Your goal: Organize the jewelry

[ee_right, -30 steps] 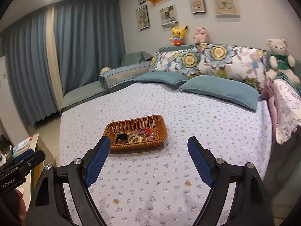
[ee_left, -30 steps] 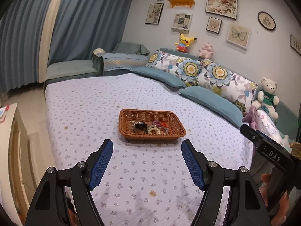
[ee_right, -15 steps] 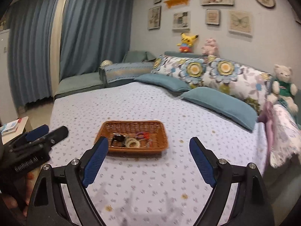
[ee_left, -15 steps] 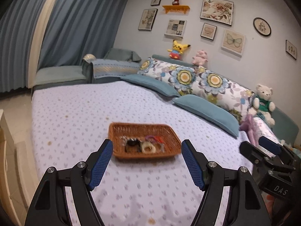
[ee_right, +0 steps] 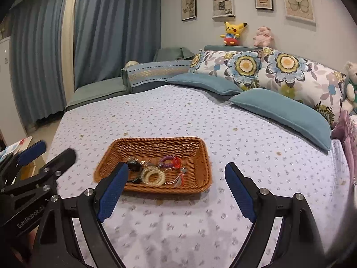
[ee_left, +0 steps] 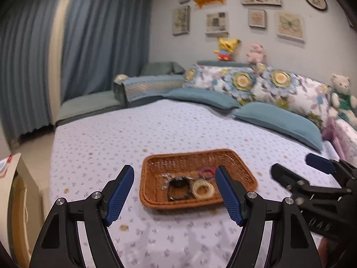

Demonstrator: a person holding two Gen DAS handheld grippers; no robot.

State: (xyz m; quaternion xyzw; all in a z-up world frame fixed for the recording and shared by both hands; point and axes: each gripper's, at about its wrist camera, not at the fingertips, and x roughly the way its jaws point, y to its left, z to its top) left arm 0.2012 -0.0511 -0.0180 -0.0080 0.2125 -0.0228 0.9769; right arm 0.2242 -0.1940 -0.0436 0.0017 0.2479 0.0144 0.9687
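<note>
A brown wicker basket (ee_left: 156, 163) (ee_right: 194, 147) sits on the flowered bedspread. Inside it lie a black watch-like piece (ee_left: 178, 187) (ee_right: 135, 166), a cream ring (ee_left: 202, 188) (ee_right: 153, 175), a purple coil band (ee_left: 206, 172) (ee_right: 167, 161), a red piece (ee_right: 176, 162) and a thin chain (ee_right: 178, 178). My left gripper (ee_left: 174, 192) is open just short of the basket, nothing between its blue pads. My right gripper (ee_right: 176, 189) is open too, empty, with the basket's near edge between its fingers in the picture. Each gripper shows at the side of the other's view.
Blue pillows (ee_right: 281, 111) and flowered cushions (ee_right: 267, 69) line the far side of the bed. Plush toys (ee_right: 233, 32) sit on the headboard ledge, a teddy bear (ee_left: 341, 98) at the right. A low cabinet (ee_left: 13, 178) stands left of the bed; curtains (ee_left: 89, 44) hang behind.
Both grippers have come closer to the basket and lower over the bed; the basket looks larger and nearer. Both stayed open and empty.
</note>
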